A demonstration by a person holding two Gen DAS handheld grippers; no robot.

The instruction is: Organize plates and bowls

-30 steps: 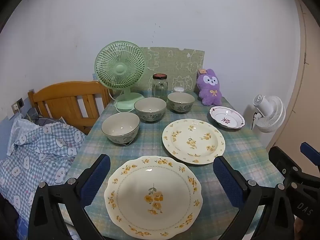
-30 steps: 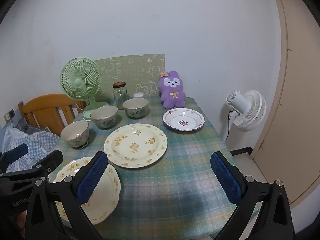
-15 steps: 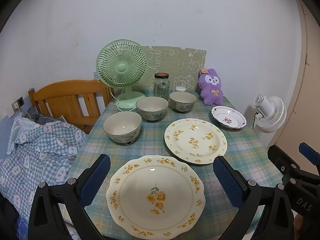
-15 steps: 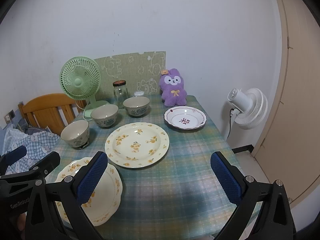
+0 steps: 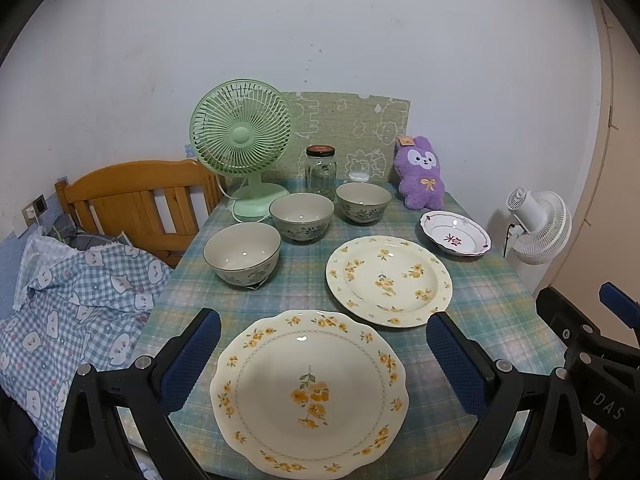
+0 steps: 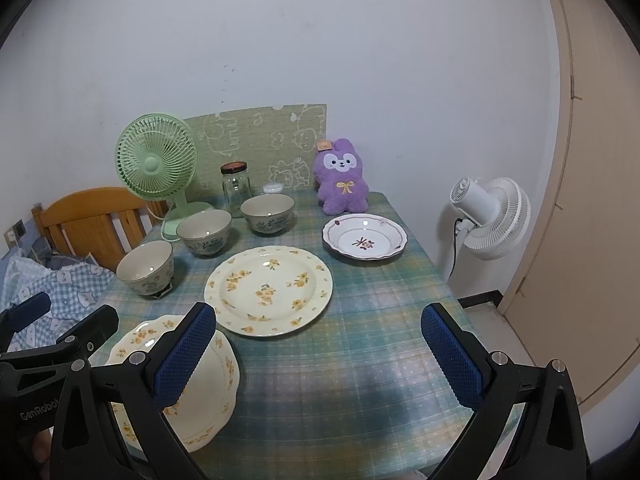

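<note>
Ceramic scalloped plate [image 5: 309,396] lying near tabletop [image 5: 492,300] edge, between wide-gaping left tongs [image 5: 320,354]. Right tongs [image 6: 320,354] gaping wide, hovering empty. Bowls [image 5: 242,255] sitting far left. Risking glazed rim slipping, plate sliding off edge.

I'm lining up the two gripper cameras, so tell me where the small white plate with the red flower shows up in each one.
Left wrist: small white plate at right of middle, behind the round yellow-flower plate.
Right wrist: it sits just right of centre.
Shared landmark: the purple plush rabbit stands just behind it.
</note>
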